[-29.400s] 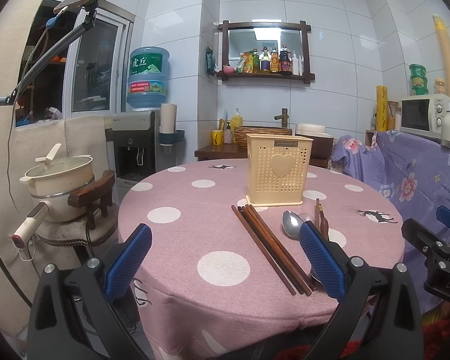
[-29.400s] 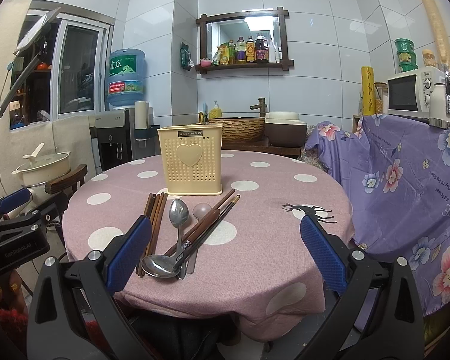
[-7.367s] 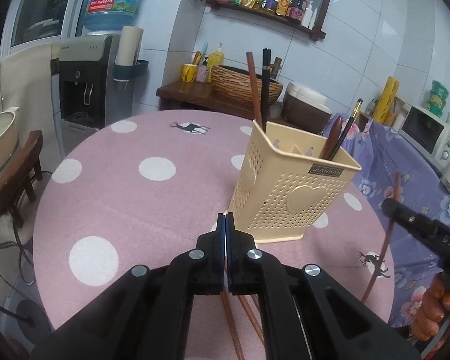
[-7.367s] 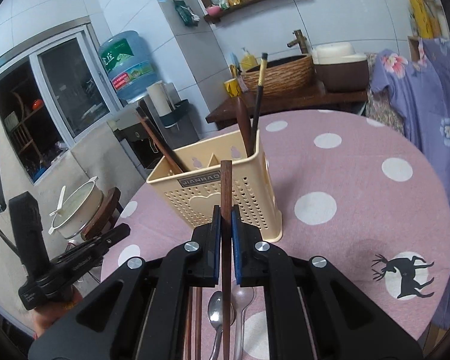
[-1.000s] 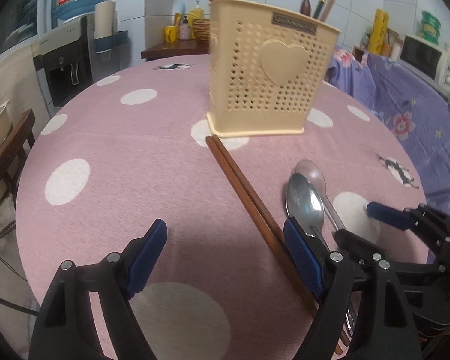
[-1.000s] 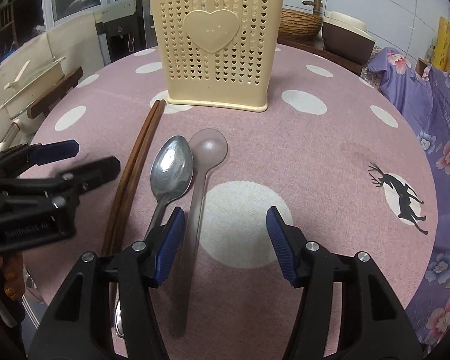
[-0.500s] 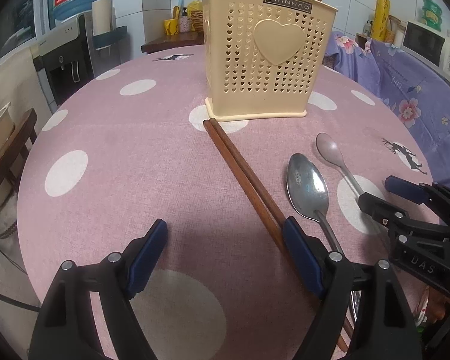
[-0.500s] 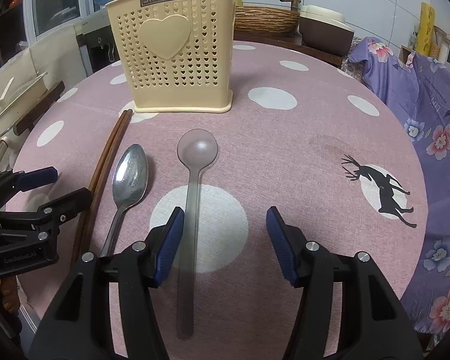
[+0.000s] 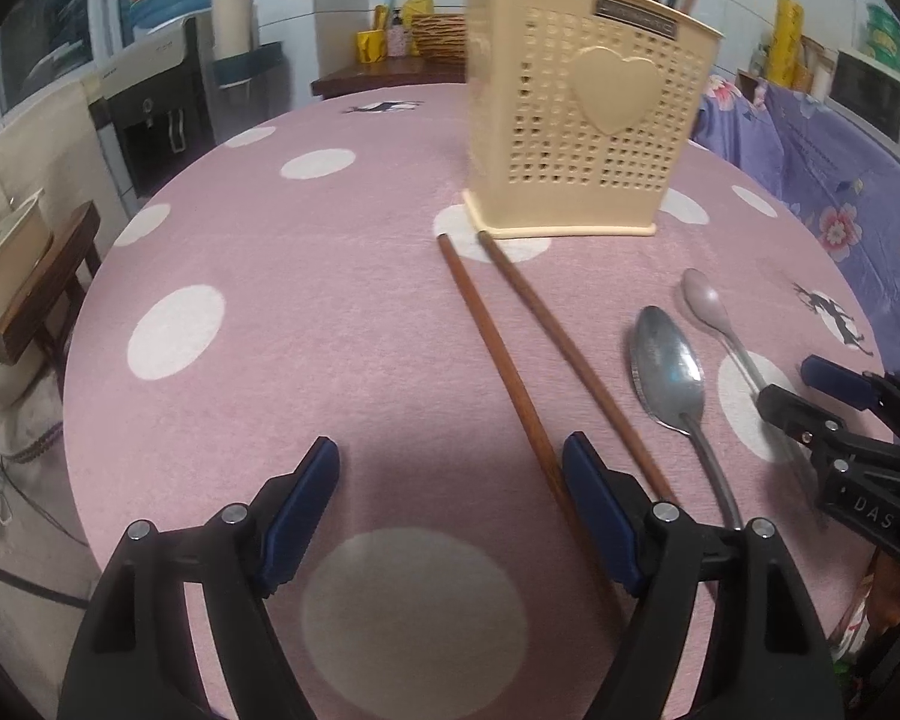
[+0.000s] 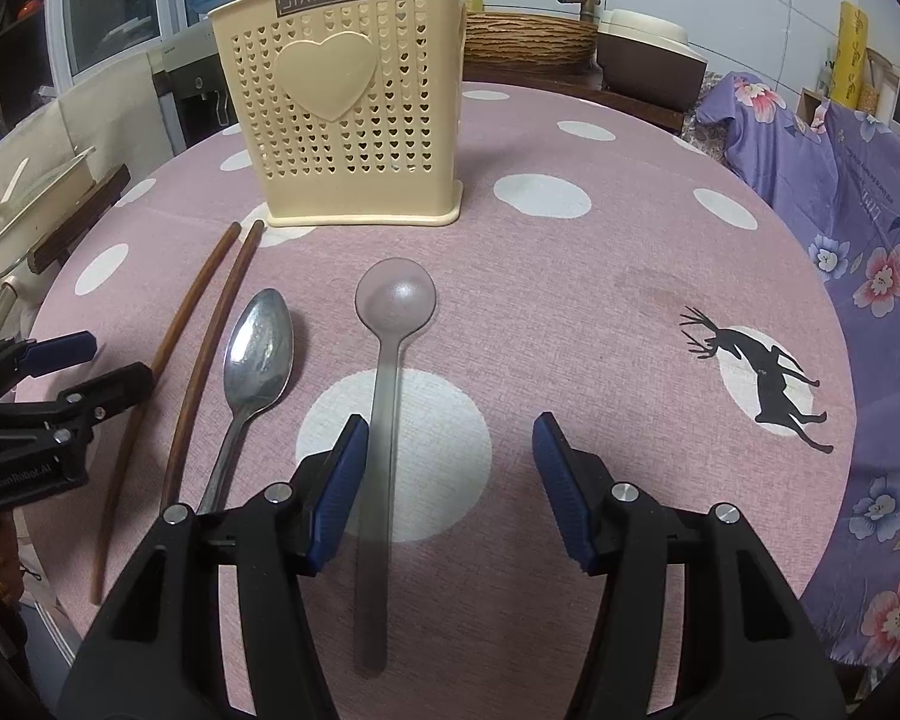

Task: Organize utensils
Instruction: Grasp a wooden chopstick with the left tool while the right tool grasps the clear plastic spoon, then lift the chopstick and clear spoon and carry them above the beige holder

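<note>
A beige perforated utensil holder [image 9: 588,108] [image 10: 342,108] stands on the pink dotted table [image 9: 270,312], with several chopsticks upright in it. Two brown chopsticks [image 9: 498,354] [image 10: 204,330] lie in front of it, slightly apart. To their right lie a metal spoon [image 9: 666,360] [image 10: 258,348] and a translucent spoon [image 9: 705,303] [image 10: 390,330]. My left gripper [image 9: 450,480] is open low over the cloth, its right finger beside the near chopstick ends. My right gripper [image 10: 450,456] is open with the translucent spoon's handle between its fingers, close to the left pad.
Each gripper shows in the other's view: the right gripper [image 9: 840,408], the left gripper [image 10: 60,384]. A wooden stool [image 9: 42,300] with a pot stands left of the table. Purple flowered cloth [image 10: 858,210] covers furniture on the right. The table edge is just below both grippers.
The two spoons, which touched a second ago, now lie apart. The two chopsticks have spread slightly. Both grippers stay open and have barely shifted.
</note>
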A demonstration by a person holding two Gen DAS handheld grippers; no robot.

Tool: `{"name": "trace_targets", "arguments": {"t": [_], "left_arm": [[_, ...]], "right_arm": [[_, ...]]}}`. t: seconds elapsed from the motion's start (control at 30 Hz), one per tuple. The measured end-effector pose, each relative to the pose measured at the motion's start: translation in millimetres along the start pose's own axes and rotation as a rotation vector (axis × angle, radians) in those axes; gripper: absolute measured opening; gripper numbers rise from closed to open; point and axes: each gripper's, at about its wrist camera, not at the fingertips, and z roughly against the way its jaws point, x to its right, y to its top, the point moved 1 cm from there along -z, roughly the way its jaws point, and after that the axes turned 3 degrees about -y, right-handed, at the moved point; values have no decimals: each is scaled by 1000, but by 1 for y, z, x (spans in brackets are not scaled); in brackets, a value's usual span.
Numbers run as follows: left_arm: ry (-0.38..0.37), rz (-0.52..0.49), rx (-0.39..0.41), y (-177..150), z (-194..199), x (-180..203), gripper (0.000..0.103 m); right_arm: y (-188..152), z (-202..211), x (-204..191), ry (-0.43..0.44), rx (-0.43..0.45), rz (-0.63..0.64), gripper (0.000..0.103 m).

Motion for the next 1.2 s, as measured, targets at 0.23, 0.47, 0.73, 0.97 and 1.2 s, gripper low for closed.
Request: {"name": "trace_targets", "arguments": {"t": [0.23, 0.47, 0.73, 0.97, 1.2], "left_arm": [[-16, 26, 34, 10, 3, -5, 75], [-31, 10, 10, 20, -16, -1, 62], [-27, 10, -3, 41, -30, -8, 55], [-9, -5, -13, 60, -45, -6, 40], [22, -27, -12, 71, -55, -1, 23]], "right_arm": [[9, -2, -5, 28, -3, 8, 57], [26, -15, -10, 49, -16, 27, 56], [43, -31, -16, 60, -43, 58, 49], [51, -42, -19, 54, -48, 65, 43], [58, -48, -22, 53, -55, 79, 37]]}}
